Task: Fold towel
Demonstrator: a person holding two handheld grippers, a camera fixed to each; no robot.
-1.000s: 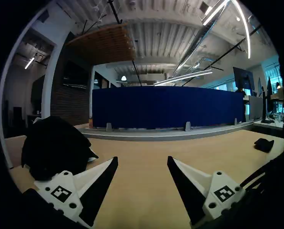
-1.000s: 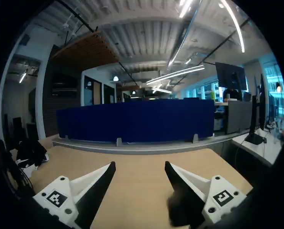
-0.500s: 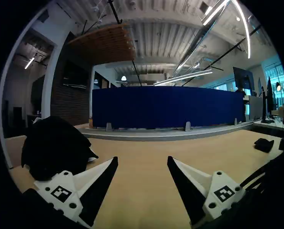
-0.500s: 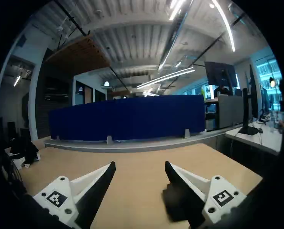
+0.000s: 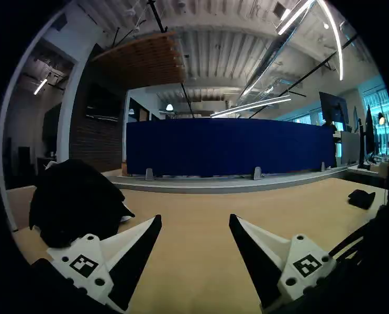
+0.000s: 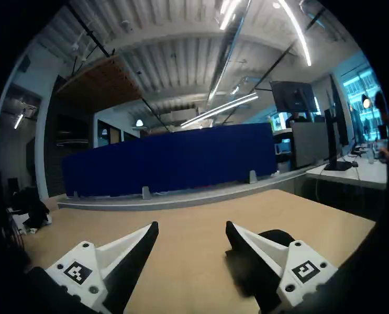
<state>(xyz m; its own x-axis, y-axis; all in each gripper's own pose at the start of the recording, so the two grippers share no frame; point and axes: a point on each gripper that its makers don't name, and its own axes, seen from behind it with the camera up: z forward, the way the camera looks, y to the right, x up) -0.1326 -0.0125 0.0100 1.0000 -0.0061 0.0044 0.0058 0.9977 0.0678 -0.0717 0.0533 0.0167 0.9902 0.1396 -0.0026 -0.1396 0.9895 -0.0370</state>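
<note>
Left gripper (image 5: 194, 216) is held open over wooden table (image 5: 204, 261), nothing gripped. Right gripper (image 6: 191, 224) is also held open. Dark towel (image 6: 277, 236) is seen lying on table, just beside finger at right of right gripper view. Black heap (image 5: 74, 201) is seen at table's left.

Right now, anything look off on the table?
In the left gripper view, a black cloth heap sits crumpled at the table's left edge and a small dark bundle near its right edge; neither is spread flat. Nothing spilled.
</note>
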